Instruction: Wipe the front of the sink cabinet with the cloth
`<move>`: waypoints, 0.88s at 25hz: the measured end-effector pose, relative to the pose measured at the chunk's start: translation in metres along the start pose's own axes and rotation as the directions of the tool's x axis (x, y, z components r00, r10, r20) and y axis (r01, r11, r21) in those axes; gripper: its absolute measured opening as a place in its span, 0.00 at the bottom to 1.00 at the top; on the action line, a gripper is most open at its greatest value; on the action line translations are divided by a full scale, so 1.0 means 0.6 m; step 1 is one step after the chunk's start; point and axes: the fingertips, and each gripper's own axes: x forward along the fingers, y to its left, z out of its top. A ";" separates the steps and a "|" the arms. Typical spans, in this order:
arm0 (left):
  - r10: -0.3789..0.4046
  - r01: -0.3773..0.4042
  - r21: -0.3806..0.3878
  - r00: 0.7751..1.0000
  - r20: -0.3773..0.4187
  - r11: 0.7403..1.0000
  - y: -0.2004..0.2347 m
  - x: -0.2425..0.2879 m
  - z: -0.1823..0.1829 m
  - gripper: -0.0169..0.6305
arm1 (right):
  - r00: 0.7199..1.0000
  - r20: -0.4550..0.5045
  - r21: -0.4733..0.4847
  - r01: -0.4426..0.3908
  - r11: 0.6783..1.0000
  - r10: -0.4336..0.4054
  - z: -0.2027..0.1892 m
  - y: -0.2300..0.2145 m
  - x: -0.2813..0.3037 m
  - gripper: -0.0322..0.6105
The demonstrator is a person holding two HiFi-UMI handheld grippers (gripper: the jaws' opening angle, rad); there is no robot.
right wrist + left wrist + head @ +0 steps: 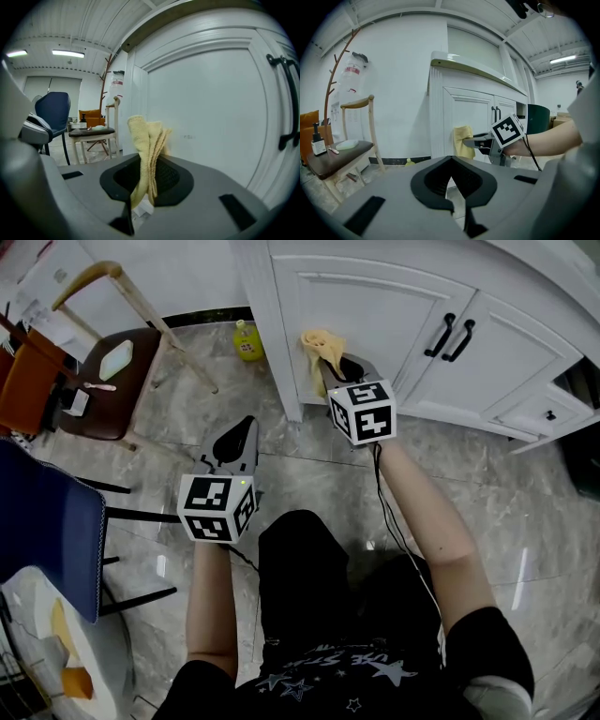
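Observation:
My right gripper (340, 368) is shut on a folded yellow cloth (322, 345) and holds it against the left door of the white sink cabinet (375, 306). In the right gripper view the cloth (146, 150) stands up between the jaws, right next to the door panel (215, 103). My left gripper (244, 427) hangs lower and to the left over the floor, shut with nothing in it. The left gripper view shows its jaws together (452, 185), and beyond them the right gripper (483, 140) and the cloth (463, 140) at the cabinet front (464, 110).
Two black door handles (450, 337) sit right of the cloth. A yellow bottle (247, 341) stands on the floor by the cabinet's left corner. A wooden chair (117, 381) holding small items and a blue chair (47, 521) are on the left.

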 end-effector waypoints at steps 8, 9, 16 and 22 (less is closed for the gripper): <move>-0.061 0.061 0.023 0.998 -0.014 0.998 -0.079 0.052 0.013 0.05 | 0.994 -0.012 0.031 0.107 0.994 -0.106 -0.036 -0.114 -0.066 0.15; -0.076 0.077 0.019 0.997 -0.010 0.997 -0.092 0.059 0.015 0.05 | 0.993 -0.011 0.036 0.120 0.992 -0.120 -0.040 -0.129 -0.076 0.15; -0.118 0.118 0.021 0.993 -0.001 0.993 -0.159 0.104 0.026 0.05 | 0.978 -0.006 0.074 0.210 0.975 -0.210 -0.069 -0.225 -0.150 0.15; -0.142 0.143 0.023 0.990 -0.023 0.989 -0.196 0.134 0.020 0.05 | 0.970 -0.006 0.080 0.243 0.967 -0.243 -0.085 -0.275 -0.196 0.15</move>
